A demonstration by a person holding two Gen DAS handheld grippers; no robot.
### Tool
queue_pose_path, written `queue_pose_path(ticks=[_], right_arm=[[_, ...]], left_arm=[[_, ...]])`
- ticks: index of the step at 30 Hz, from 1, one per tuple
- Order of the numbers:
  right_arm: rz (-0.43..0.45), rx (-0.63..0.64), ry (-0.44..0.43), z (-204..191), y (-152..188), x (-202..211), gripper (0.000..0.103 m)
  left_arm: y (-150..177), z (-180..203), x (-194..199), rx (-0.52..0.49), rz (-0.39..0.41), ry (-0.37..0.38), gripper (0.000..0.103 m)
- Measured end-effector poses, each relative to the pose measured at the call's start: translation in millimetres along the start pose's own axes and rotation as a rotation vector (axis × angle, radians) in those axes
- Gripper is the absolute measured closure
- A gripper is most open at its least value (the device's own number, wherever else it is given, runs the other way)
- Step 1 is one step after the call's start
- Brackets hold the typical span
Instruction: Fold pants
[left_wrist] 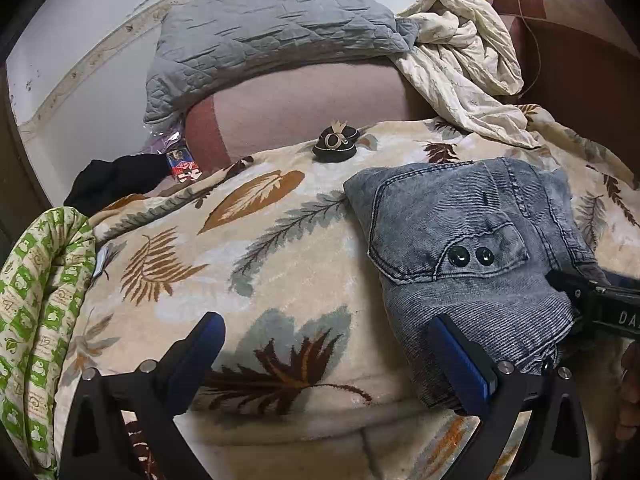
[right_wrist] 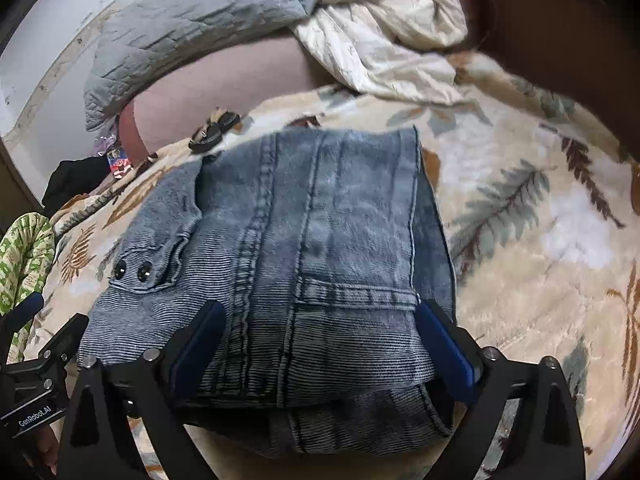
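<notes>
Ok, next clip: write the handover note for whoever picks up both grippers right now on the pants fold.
Left gripper: open, empty, over the leaf-print blanket just left of the jeans.
Right gripper: open, straddling the near edge of the jeans, not clamped.
Jeans: already a compact folded bundle lying flat on the blanket, button pocket on top.
Left: perhaps one last fold or smoothing, then withdraw.

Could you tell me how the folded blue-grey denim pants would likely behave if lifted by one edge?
The folded blue-grey denim pants would probably sag and unfold, since the stacked layers lie loose. The thick ribbed fabric looks fairly heavy. It seems grippy, not slippery, on the plush leaf-print blanket.
</notes>
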State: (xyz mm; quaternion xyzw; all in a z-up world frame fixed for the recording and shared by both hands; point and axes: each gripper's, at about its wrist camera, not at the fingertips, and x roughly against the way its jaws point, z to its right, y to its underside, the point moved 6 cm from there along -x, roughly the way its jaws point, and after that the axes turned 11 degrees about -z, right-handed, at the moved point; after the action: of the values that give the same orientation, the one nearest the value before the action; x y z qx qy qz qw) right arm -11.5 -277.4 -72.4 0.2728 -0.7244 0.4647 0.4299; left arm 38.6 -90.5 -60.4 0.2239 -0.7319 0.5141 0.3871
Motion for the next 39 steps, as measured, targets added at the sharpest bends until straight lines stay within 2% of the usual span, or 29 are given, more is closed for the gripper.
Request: queue_pose_path(ticks=[1,3,6,11,16,18,24,32,39], right_arm=[[-0.042,-0.031,-0.032,4.2,2.3,-7.1,0.002],[-0.055,-0.049,-0.064,8.1,3.1,-10.7,0.001],[-0.054,-0.029,-0.037,5.0,4.4,-11.2,0.001],[-0.077,-0.034,-0.044,5.5,1.9,-13.6,0.001],[-0.064,-0.065,-0.06,6.9,-3.1,-3.0,0.001],[-0.017,-0.068,-0.079,6.5,-6.6,7.9,0.001],[0.165,-0.015,-0.048,-2.1,-16.8,42.6,0.001],[0.264,0.061,-0.01,-18.9,-19.1,62.0,0.001],[0.295,0.106,0.005,-26.8,-15.5,66.5,0.001]], left_arm=[[0.2,0.3,-0.7,0.001,0.0,0.001,0.0],[0.5,0.0,-1.8,0.004,-0.001,0.0,0.0],[0.6,-0.4,-3.6,0.006,-0.003,0.002,0.0],[0.6,-1.8,-2.9,0.01,-0.001,0.0,0.0],[-2.0,-7.4,5.8,0.031,0.023,-0.002,0.0],[-4.0,-11.4,11.4,0.05,0.039,0.0,0.0],[-8.6,-19.1,24.2,0.082,0.073,-0.002,0.0],[-9.9,-19.9,30.4,0.092,0.084,-0.001,0.0],[-10.0,-20.3,30.4,0.093,0.086,-0.003,0.0]])
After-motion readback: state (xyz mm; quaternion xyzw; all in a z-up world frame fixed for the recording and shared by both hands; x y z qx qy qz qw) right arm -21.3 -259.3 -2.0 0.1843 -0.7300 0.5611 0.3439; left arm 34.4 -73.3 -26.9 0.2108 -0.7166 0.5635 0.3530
